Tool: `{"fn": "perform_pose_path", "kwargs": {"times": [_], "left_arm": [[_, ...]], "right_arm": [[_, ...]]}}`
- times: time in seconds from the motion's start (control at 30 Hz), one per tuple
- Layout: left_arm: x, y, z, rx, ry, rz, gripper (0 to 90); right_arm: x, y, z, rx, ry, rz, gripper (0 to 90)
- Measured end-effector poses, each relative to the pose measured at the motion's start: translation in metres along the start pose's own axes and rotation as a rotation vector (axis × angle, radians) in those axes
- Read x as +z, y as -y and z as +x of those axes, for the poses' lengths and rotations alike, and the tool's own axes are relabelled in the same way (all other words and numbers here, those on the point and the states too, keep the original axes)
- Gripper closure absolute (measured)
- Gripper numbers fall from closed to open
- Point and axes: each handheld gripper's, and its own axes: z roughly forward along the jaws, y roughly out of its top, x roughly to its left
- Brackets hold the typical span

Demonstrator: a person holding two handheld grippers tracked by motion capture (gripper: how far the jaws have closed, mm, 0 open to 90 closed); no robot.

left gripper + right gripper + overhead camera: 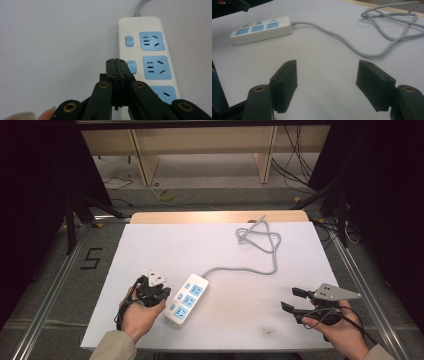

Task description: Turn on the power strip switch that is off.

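Power strip [147, 57] partly hidden behind the closed left claw [116, 61]; right claw [327, 75] spread apart.

Both forearms wear beige sleeves [114, 347], one at the near left and one at the near right. Each hand carries a black two-jaw gripper: the left gripper [159, 296] and right gripper [291, 299] are each topped by a grey three-cornered plate [331, 292]. Black linkage arms show brass-coloured pivot rings [103, 85], blocky jaw pads [285, 81], and a black cable [356, 321].
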Motion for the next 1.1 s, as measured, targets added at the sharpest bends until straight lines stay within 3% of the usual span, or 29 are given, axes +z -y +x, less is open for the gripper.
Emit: {"fn": "perform_pose_path", "kwargs": {"times": [0.53,1.1], "left_arm": [[0.011,-0.011,-0.015,0.033,0.024,0.049,90.0],[0.023,-0.019,-0.019,0.018,0.034,0.113,90.0]], "right_arm": [[0.000,0.000,0.000,-0.002,-0.002,-0.001,33.7],[0.000,0.000,0.001,0.001,-0.004,0.000,33.6]]}}
